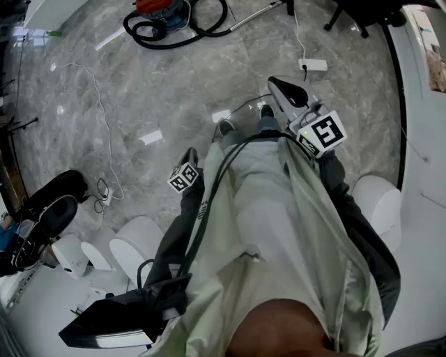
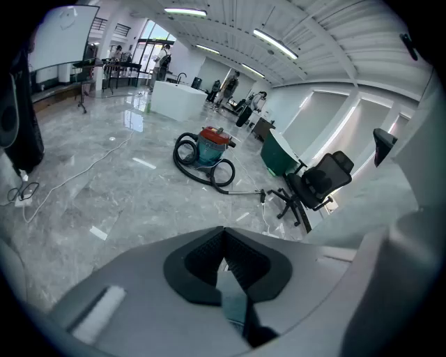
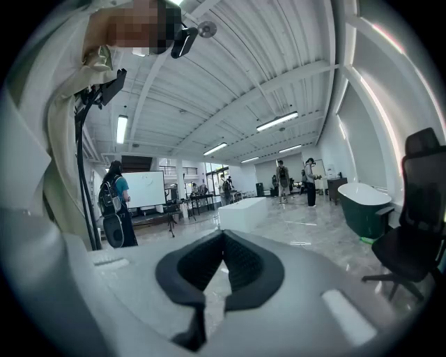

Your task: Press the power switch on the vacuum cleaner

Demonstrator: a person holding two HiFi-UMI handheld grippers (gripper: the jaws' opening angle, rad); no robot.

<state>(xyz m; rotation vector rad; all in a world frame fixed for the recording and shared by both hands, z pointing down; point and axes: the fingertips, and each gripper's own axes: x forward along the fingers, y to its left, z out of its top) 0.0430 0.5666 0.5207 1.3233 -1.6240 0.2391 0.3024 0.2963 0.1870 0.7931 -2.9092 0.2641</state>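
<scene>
The vacuum cleaner [image 2: 209, 148] has a red top and a teal body and stands on the grey marble floor several steps ahead, its black hose [image 2: 202, 174] coiled around it. In the head view the vacuum cleaner [image 1: 163, 10] sits at the top edge, far from both grippers. My left gripper [image 1: 189, 156] hangs low beside my leg; in its own view the left gripper [image 2: 223, 233] is shut, jaw tips touching, nothing between them. My right gripper [image 1: 280, 86] is held out in front, and the right gripper [image 3: 223, 236] is shut and empty too. I cannot make out the power switch.
A black office chair [image 2: 317, 183] and a dark green tub [image 2: 279, 155] stand to the right of the vacuum cleaner. A white power strip [image 1: 313, 65] and a white cable [image 1: 99, 104] lie on the floor. White stools [image 1: 136, 240] flank me. People stand far off.
</scene>
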